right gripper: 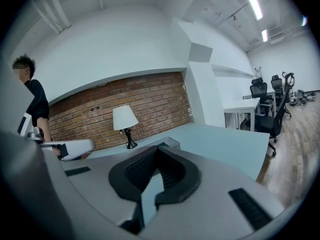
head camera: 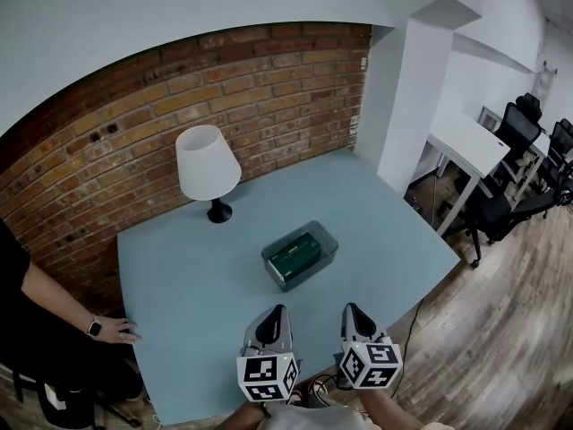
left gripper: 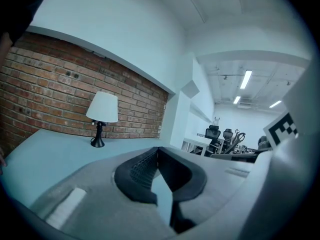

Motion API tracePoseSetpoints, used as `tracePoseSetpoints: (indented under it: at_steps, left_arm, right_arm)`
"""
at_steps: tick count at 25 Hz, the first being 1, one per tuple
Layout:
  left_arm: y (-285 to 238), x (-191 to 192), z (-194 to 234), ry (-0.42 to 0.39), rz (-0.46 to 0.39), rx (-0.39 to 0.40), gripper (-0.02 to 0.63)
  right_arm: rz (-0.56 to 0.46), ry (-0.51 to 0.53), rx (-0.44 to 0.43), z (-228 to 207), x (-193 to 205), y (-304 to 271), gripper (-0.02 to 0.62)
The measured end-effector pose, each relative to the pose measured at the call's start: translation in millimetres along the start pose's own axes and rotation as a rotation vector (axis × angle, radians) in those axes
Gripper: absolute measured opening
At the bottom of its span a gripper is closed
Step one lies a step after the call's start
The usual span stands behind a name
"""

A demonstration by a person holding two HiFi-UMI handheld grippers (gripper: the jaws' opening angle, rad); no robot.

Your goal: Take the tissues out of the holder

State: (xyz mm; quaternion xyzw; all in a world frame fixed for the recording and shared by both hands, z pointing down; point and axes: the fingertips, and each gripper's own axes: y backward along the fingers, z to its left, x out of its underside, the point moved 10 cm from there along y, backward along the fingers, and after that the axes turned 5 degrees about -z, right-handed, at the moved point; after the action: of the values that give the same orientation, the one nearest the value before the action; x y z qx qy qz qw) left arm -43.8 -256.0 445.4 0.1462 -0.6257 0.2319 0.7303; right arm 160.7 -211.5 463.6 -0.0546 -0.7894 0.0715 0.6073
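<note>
Two grippers, both clenched on nothing. Left gripper (head camera: 275,313): its own view shows the jaw tips pressed together, with only bare table behind the gap below them. Right gripper (head camera: 352,312): same, tips together, nothing between.

Clear holder (head camera: 328,237) sits mid-table (head camera: 179,276), with the green pack of tissues (head camera: 294,253) lying inside it. Both grippers are on the near side of the holder, side by side and apart from it.

White lamp (head camera: 207,170) stands beyond the holder, toward the brick wall (head camera: 134,106). A bystander's hand (head camera: 115,331) rests on the table edge, well left of the holder.
</note>
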Motion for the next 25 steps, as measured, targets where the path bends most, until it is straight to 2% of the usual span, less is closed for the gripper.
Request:
tracePoseSetpoints:
  at_steps: [8, 15, 16, 17, 21, 25]
  left_arm:
    - [-24, 3, -8, 0.004, 0.03, 0.05, 0.008]
    - [-48, 3, -5, -0.034, 0.037, 0.098, 0.009]
    - [-53, 4, -4, -0.04, 0.046, 0.111, 0.027]
    - [-59, 4, -2, -0.046, 0.057, 0.124, 0.121]
    - [-85, 4, 9, -0.107, 0.1, 0.156, 0.138]
    - [-123, 4, 26, -0.148, 0.176, 0.205, 0.252]
  right_arm:
    - [0.02, -0.003, -0.011, -15, -9, -19, 0.004]
    - [0.048, -0.008, 0.009, -32, -5, -20, 0.005]
    - [0.051, -0.011, 0.012, -35, -4, -20, 0.005]
    - [0.053, -0.013, 0.015, -38, -3, -21, 0.005]
    - [0.068, -0.024, 0.025, -48, -2, -22, 0.005]
    - [0.086, -0.035, 0.036, -59, 2, -24, 0.005]
